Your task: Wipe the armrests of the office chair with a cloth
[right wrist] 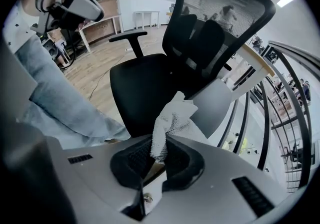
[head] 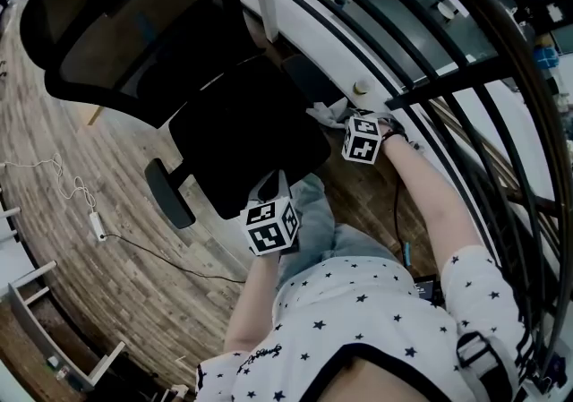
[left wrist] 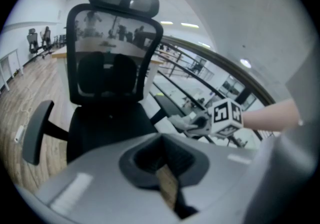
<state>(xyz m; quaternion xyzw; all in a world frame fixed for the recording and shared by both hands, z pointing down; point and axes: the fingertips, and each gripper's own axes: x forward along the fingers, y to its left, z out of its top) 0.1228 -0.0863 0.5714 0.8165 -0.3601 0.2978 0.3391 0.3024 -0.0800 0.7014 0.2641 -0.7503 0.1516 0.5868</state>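
By the office chair's (head: pixel 242 136) armrest on the right (right wrist: pixel 216 104), the right gripper (right wrist: pixel 160 149) pinches a white cloth (right wrist: pixel 172 118). At the seat's near edge, the left gripper (left wrist: pixel 162 162) hangs with jaws drawn together, nothing between them.

Head view: office chair (head: pixel 242 136) top cut by upper edge, base hidden under seat | cloth (head: pixel 324 111) partly behind right gripper (head: pixel 347 121) | small white item (head: pixel 97 226) on floor cable (head: pixel 161 253) too small to name | left gripper view: far figures (left wrist: pixel 39 38) blurred, indistinct | right gripper view: shapes (right wrist: pixel 225 13) behind mesh back blurred
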